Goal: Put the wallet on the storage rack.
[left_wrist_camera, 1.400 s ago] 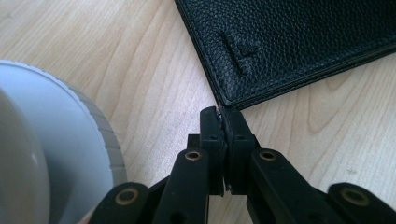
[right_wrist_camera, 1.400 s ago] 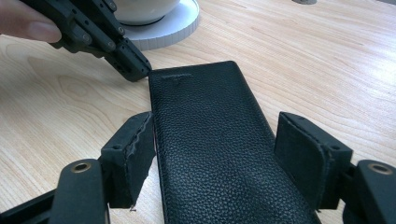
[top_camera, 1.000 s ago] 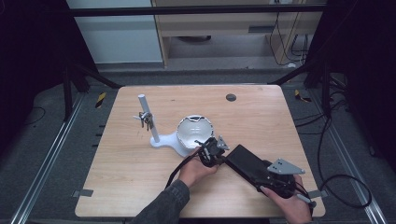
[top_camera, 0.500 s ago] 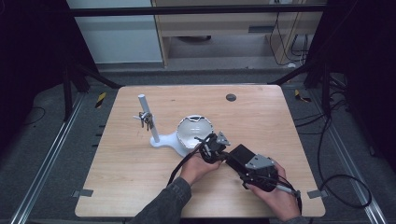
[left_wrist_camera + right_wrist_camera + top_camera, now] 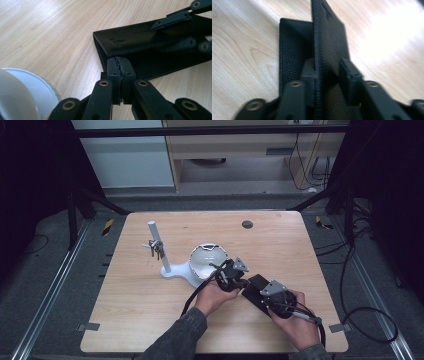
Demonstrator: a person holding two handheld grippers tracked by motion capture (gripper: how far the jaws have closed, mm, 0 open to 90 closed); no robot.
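Wooden table (image 5: pixel 150 320) with a white stand (image 5: pixel 161 251) left of centre: upright post, small metal clip-like bits partway up, base running right into a white bowl-shaped part (image 5: pixel 206 260); contents of that bowl can't be told from the high view, inside looks pale with dark lines. A round white edge of it shows at the lower left of the left gripper view (image 5: pixel 22 92). Black wallet-like folder (image 5: pixel 255 287), textured leather look, lies on the table just right of the bowl, between the two hands. Left gripper (image 5: pixel 231 276) sits at the folder's near-left corner, jaws pressed together; in the left gripper view (image 5: pixel 121 72) the tips meet right at the folder's (image 5: pixel 140 47) edge, whether they pinch material or just touch it cannot be told. Right gripper (image 5: pixel 267 295) clamps the folder's raised upper flap; in the right gripper view (image 5: pixel 328 75) the flap (image 5: pixel 329 37) stands on edge between the jaws, lower flap flat on the wood to its left. Small dark round spot (image 5: pixel 247 224) on the table, far side, well apart from everything.
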